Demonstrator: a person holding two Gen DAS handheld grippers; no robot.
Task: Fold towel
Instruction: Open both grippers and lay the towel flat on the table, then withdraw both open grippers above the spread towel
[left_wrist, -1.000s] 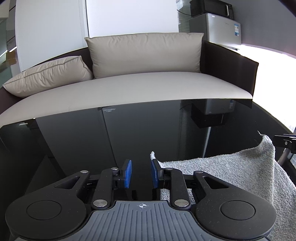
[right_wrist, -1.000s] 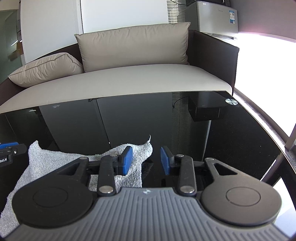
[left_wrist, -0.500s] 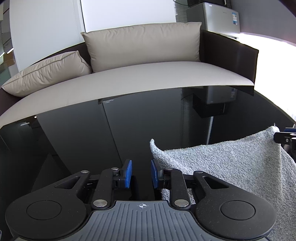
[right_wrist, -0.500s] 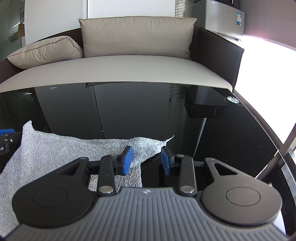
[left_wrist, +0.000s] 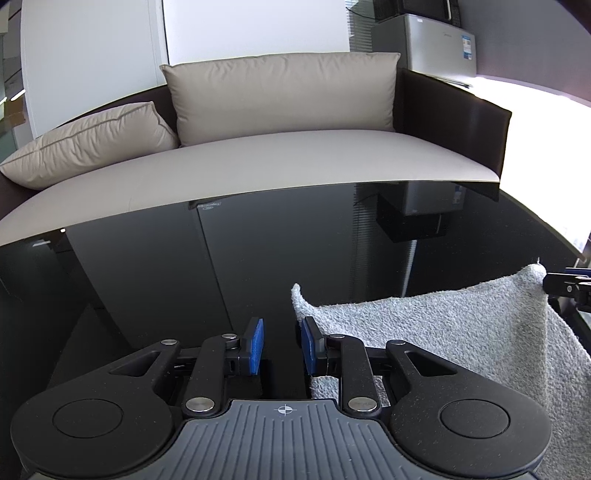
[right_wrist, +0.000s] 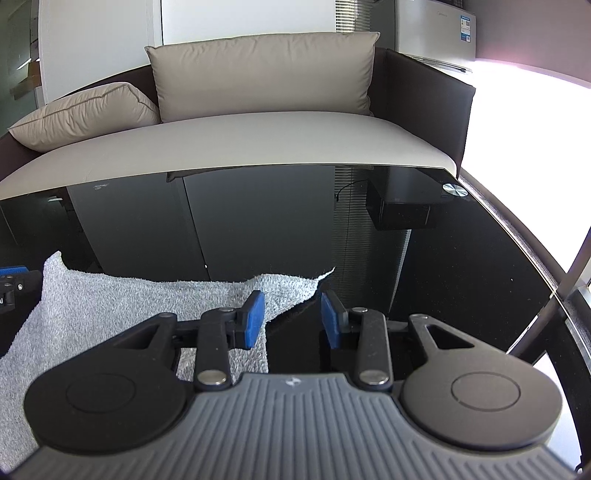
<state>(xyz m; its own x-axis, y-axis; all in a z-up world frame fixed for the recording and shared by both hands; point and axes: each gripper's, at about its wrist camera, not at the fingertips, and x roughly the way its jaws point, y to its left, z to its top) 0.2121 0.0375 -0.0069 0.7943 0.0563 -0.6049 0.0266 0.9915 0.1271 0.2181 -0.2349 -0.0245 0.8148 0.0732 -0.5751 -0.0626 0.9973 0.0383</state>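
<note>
A grey terry towel (left_wrist: 443, 332) lies on the black glass table (left_wrist: 184, 277), to the right of my left gripper (left_wrist: 282, 345). The left gripper is open and empty; the towel's left corner stands up just beside its right finger. In the right wrist view the towel (right_wrist: 110, 306) spreads to the left and under my right gripper (right_wrist: 291, 319), which is open, with a towel corner pointing up between and beyond the pads. Each gripper shows at the edge of the other's view: right (left_wrist: 569, 288), left (right_wrist: 14, 288).
A beige sofa (left_wrist: 277, 162) with two cushions runs behind the table's far edge. A small fridge (left_wrist: 436, 48) stands at the back right. A round metal disc (right_wrist: 454, 190) sits at the table's far right corner. A metal post (right_wrist: 576, 266) rises at the right.
Both grippers have stayed open. The towel's far edge has come up higher and spread wider between the grippers; the view has shifted slightly over the table.
</note>
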